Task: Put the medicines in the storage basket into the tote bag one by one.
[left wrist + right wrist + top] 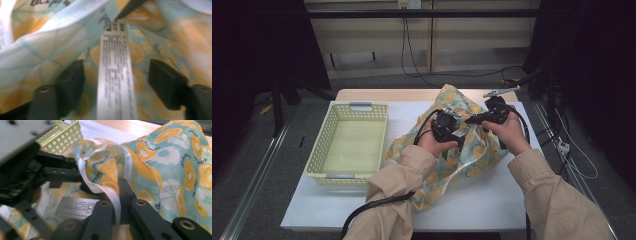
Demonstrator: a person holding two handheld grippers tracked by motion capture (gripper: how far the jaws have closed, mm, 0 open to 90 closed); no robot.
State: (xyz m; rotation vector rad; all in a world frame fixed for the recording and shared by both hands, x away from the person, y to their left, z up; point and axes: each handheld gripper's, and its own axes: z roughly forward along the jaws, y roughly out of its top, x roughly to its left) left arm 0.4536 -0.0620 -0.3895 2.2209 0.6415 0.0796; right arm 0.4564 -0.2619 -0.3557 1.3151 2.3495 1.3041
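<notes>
We see the orange-print bag [462, 145] lying on the table [492, 200], right of centre, long axis running from near-left to far-right, mouth bunched up between our hands. Inside it sits a flat silver box [116, 82] with printed text; in the left gripper view its long axis runs away from the camera, straight between the jaws. Left gripper [446, 127] is reaching into the bag mouth, jaws spread wide on either side of the silver box, pads not touching it. Right gripper [117, 202] is clamped fully closed on the bag's rim and its white ribbon handle [110, 192], holding the mouth up. The yellow perforated basket [324, 150] stands just left of the bag, with nothing visible in it.
</notes>
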